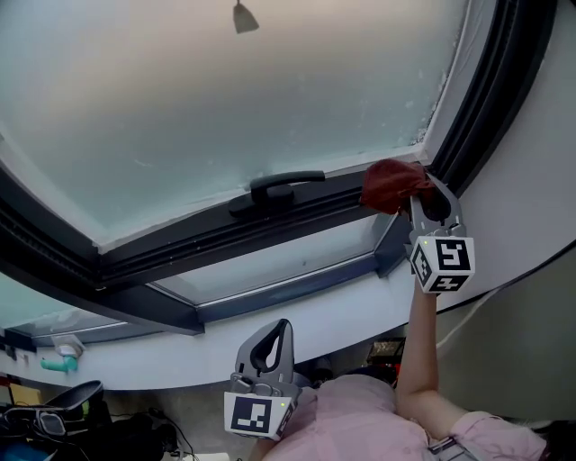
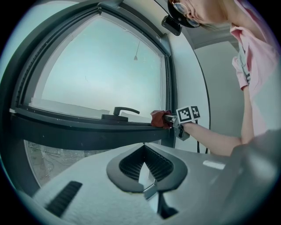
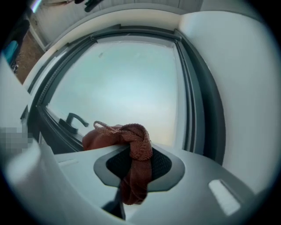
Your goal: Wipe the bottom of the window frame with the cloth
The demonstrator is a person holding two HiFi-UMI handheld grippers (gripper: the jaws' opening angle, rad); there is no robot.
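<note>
The dark red cloth (image 1: 393, 185) is bunched against the bottom rail of the dark window frame (image 1: 193, 236), at its right corner. My right gripper (image 1: 423, 187) is shut on it, reaching up from below with its marker cube (image 1: 442, 263) toward me. In the right gripper view the cloth (image 3: 137, 149) hangs twisted between the jaws and bulges ahead of them. My left gripper (image 1: 277, 331) is low near the person's body, shut and empty, well short of the frame. The left gripper view shows its jaws together, and the cloth (image 2: 160, 118) far off at the corner.
A black window handle (image 1: 286, 185) sits on the bottom rail left of the cloth. The frame's right upright (image 1: 490, 85) rises just beside the right gripper. A white sill (image 1: 346, 311) curves below the frame. A blind pull (image 1: 244, 18) hangs above. Clutter (image 1: 58, 396) lies at lower left.
</note>
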